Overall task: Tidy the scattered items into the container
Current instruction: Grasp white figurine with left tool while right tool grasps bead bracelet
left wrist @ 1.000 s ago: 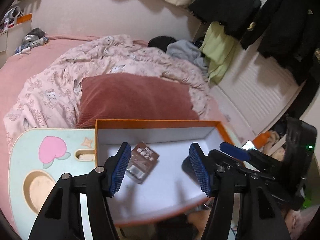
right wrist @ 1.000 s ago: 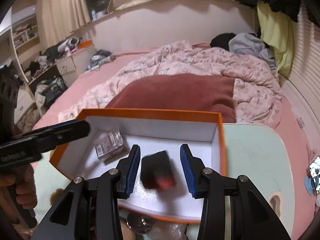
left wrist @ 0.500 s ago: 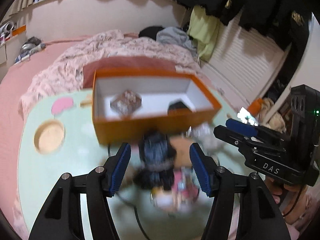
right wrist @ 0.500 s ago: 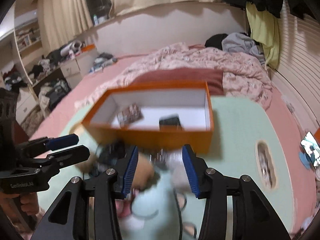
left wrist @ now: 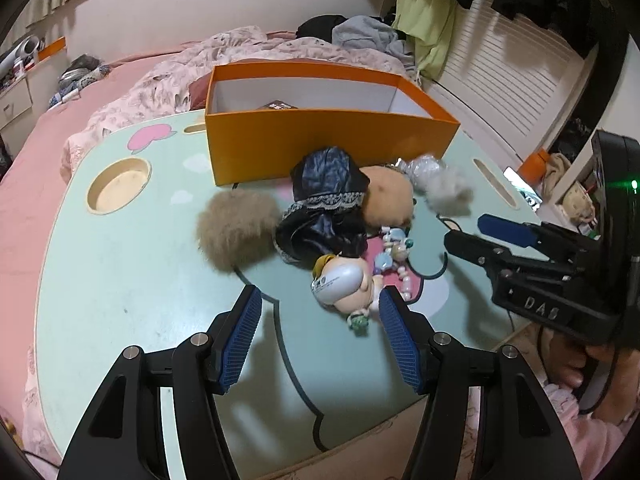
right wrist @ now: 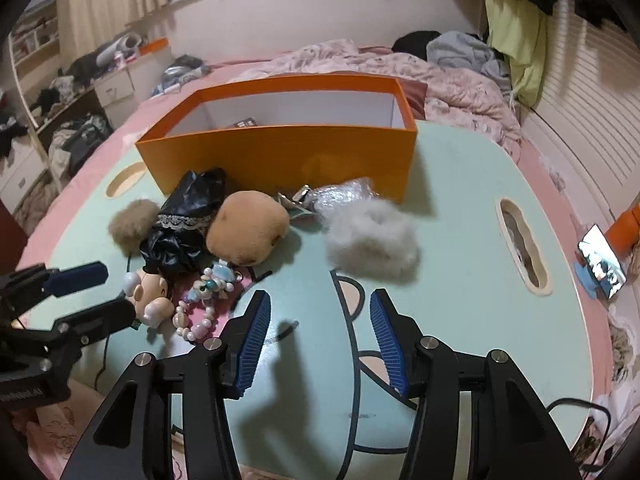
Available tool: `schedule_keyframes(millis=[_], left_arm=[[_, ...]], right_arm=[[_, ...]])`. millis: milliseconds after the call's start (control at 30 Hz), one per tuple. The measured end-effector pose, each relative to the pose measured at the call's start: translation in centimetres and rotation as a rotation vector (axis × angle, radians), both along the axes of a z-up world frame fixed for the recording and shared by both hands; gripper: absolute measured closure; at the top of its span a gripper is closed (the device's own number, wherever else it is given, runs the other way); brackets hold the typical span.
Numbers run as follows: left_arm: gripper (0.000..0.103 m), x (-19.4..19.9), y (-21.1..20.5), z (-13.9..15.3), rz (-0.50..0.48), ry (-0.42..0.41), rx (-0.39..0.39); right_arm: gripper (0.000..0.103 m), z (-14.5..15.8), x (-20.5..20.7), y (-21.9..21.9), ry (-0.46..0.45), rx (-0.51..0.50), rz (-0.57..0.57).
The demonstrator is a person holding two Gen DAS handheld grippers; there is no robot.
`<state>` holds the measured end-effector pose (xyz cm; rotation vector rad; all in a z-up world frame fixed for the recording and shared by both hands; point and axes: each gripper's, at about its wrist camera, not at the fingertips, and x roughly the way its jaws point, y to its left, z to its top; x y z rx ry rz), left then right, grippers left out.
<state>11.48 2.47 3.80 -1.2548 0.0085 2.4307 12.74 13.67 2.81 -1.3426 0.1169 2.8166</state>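
We find the orange box standing on the pale green bench at 12 o'clock in both wrist views, with a dark packet lying inside near its front wall. The scattered items lie in a cluster on the bench just in front of the box: a brown fur ball, a black lace-trimmed cloth, a tan plush ball, a grey fur puff, a silvery wrapper, a small doll and a bead charm. The left claw hangs over the bench with its pads apart; the doll sits just beyond its right pad, and nothing is gripped. The right claw is opening over bare bench at 6 o'clock of the grey puff, with nothing between its pads. Each claw appears at the edge of the other's view.
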Motion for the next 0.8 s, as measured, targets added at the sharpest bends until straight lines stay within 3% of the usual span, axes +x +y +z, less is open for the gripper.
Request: schedule_keyframes(millis=[233,433,567,700,800], left_arm=[[0.041,-0.7,-1.1,-1.1,0.025,-0.056,0.062],[0.041,-1.2,-2.7,-1.6,0.057,-0.089,0.143],[0.041,-1.0,-3.0,-1.2,0.065,-0.063,0.163],[0.041,-0.4,-1.8,0.2,-0.013,0.005,0.170],[0.041,-1.1,-0.2,0.0,-0.083,-0.008,0.145]], right_arm=[[0.039,-0.9,-0.3,0.4,-0.055,-0.056,0.008],[0.033,-1.2,-0.4,-0.9,-0.070,0.007,0.032],[0.033,-1.3,-0.5,-1.1,-0.072,0.030,0.034],[0.033,-1.1,-0.4,-0.3,-0.048,-0.029,0.023],[0.036,-0.8,-0.3,0.5,-0.032,-0.069,0.011]])
